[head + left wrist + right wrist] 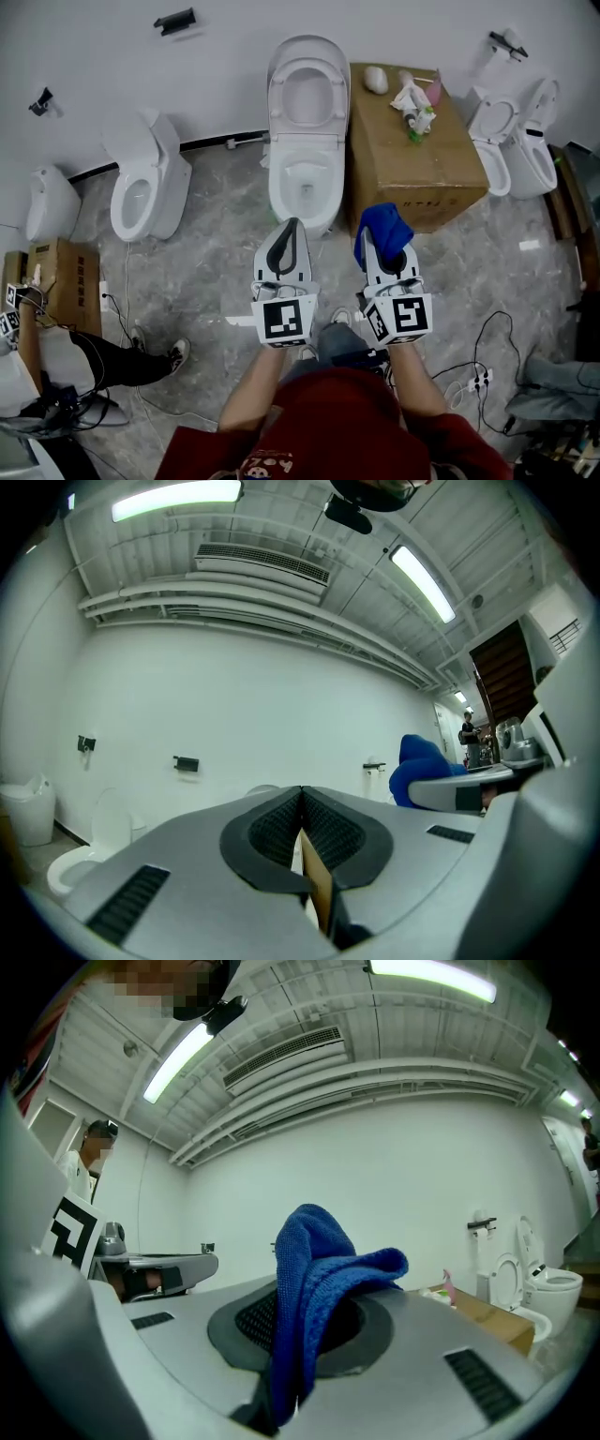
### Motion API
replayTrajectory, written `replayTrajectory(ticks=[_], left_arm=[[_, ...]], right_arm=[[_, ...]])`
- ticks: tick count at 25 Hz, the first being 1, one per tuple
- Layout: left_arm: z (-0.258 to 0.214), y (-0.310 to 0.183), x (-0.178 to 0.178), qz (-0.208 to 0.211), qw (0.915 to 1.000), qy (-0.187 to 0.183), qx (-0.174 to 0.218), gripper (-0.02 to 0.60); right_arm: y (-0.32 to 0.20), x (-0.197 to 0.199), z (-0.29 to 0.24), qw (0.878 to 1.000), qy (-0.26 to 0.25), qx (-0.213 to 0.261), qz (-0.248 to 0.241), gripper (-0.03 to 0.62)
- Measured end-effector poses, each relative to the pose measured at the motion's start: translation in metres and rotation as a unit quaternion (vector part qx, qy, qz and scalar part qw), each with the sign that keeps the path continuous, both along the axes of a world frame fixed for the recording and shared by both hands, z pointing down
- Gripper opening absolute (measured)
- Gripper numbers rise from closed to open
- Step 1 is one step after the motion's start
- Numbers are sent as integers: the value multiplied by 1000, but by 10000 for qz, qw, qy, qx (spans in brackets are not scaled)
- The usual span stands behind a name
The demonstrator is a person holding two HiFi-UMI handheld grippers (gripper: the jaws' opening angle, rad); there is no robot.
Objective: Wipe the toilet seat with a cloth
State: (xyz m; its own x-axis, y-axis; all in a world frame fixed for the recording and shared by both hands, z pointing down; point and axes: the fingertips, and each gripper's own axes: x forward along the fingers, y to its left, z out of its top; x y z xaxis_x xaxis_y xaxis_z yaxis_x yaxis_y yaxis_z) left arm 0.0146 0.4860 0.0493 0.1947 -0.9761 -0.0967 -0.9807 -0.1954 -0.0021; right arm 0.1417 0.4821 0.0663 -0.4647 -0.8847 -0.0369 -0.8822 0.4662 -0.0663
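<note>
Just before the front of the middle toilet (307, 183), the left gripper (292, 227) points at its bowl, jaws pressed fully together with nothing held. To the toilet's front right, the right gripper (388, 246) has its jaws clamped on the blue cloth (380, 225), which is bunched over their tips. A cardboard box (427, 173) stands just right of the toilet.

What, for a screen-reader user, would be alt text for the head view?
From above, a person holds two grippers toward an open toilet: the right gripper is shut on a blue cloth, the left gripper shut. A cardboard box stands right of the toilet; more toilets line the wall.
</note>
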Motion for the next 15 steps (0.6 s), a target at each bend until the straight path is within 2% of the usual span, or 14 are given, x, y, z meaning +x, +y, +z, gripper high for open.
replayTrajectory(ticks=[3, 7, 15], left_arm=[[7, -45, -3, 2, 10000, 67, -29, 15], [21, -121, -5, -45, 9999, -134, -52, 15], [13, -290, -1, -217, 9997, -13, -93, 15]], right_arm=[[-45, -4, 9, 10000, -46, -36, -9, 60], [-123, -6, 23, 9999, -104, -41, -79, 60], [-297, 8, 20, 9995, -234, -128, -140, 60]])
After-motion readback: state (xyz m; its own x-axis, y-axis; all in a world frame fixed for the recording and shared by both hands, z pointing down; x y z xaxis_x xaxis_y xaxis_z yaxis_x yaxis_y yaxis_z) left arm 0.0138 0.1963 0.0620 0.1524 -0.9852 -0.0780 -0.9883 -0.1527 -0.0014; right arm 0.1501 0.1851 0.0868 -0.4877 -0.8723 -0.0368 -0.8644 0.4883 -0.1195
